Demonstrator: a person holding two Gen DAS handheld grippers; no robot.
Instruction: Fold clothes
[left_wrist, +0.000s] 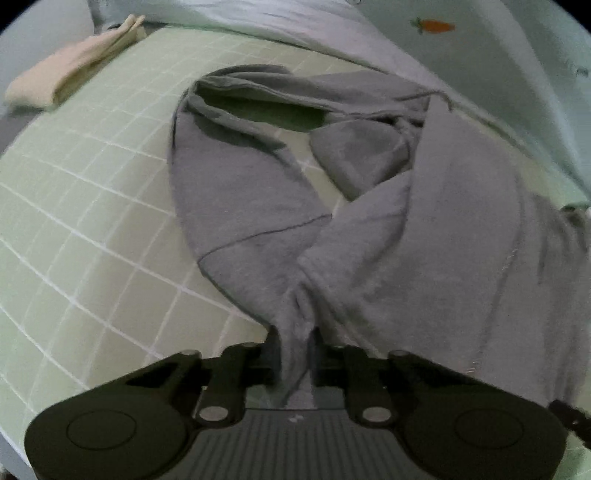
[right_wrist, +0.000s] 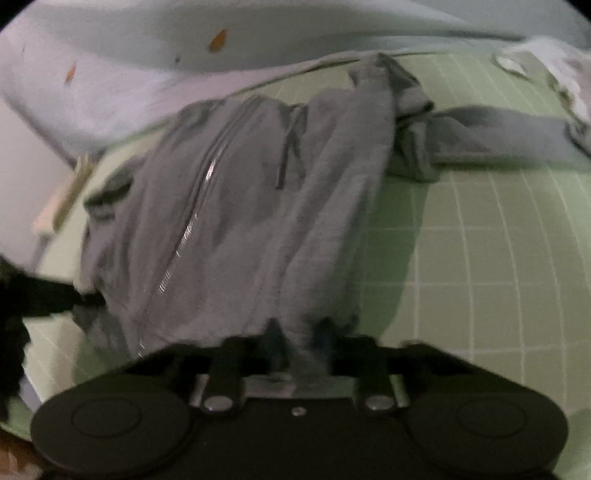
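A grey zip-up hoodie (left_wrist: 406, 229) lies spread and twisted on a green checked bed sheet (left_wrist: 92, 221). My left gripper (left_wrist: 295, 343) is shut on a bunched fold of its fabric, which runs up between the fingers. In the right wrist view the same grey hoodie (right_wrist: 240, 221) shows its silver zipper (right_wrist: 184, 236) running diagonally; one sleeve (right_wrist: 498, 133) stretches off to the right. My right gripper (right_wrist: 299, 343) is shut on the hoodie's near edge, lifting it a little above the sheet. This view is blurred.
A folded cream garment (left_wrist: 70, 70) lies at the far left of the bed. A pale blanket with carrot prints (left_wrist: 432, 26) lies bunched along the far side. A pale crumpled cloth (right_wrist: 561, 74) sits at the far right corner. A dark shape (right_wrist: 22, 295), probably the other gripper, shows at the left edge.
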